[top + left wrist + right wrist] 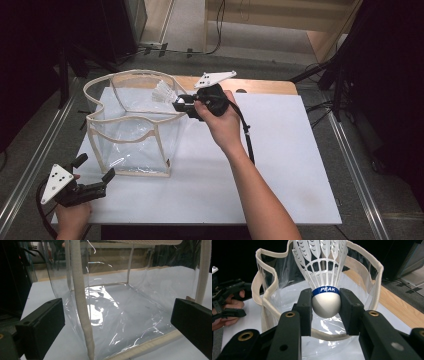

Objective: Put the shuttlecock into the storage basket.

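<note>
Fingers (305, 312) clamp the shuttlecock (325, 280) cork above the bag (367, 272).

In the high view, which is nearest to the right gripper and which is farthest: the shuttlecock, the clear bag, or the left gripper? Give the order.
1. The shuttlecock: clamped by its cork between the jaws of the right gripper, above the bag's opening.
2. The clear bag: directly below and left of it, standing on the white board.
3. The left gripper: farthest, at the board's near left corner, open.
</note>
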`<state>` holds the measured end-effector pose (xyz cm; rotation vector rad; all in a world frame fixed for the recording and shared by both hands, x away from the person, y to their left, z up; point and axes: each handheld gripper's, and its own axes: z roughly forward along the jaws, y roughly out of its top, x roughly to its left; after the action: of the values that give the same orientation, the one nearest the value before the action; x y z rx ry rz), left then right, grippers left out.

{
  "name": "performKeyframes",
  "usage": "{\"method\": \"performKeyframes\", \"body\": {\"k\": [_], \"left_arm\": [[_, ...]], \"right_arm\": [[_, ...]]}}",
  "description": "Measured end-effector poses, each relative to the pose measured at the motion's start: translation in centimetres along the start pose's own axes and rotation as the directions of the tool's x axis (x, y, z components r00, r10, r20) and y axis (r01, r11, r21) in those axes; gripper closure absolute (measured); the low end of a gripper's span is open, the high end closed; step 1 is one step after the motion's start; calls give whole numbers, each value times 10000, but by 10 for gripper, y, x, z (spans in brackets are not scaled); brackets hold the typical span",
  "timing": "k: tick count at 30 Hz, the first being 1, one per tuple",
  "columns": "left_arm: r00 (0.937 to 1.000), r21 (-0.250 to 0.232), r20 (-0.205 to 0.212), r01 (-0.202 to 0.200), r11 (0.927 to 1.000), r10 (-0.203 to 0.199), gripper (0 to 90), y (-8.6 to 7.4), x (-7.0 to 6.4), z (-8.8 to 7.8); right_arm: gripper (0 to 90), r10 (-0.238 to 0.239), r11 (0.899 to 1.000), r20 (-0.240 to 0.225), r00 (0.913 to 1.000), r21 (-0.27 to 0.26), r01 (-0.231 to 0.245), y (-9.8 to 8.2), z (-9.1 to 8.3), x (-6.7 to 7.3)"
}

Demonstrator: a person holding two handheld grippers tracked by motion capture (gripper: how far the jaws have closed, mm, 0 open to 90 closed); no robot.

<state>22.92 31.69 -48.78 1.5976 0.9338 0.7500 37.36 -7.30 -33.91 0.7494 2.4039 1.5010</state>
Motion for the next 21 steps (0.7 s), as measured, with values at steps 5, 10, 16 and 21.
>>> {"method": "performKeyframes", "body": {"k": [5,10,16,21], "left_arm": [[10000,6,1,22,10000,-22,0,0,0,0],[10000,10,1,16,10000,-16,0,0,0,0],[10000,11,-8,8,10000,-8,0,0,0,0],[10000,24,-14,-19,10000,19,0,0,0,0]], "right_arm": [[130,207,9984,234,9995,-540,-194,0,-5,0],[0,-37,9970,412,9991,-768,69,0,-14,4],[0,-99,9977,676,9977,-656,143,-6,-21,5],[0,-8,9977,830,9965,-674,64,-15,-29,1]]}}
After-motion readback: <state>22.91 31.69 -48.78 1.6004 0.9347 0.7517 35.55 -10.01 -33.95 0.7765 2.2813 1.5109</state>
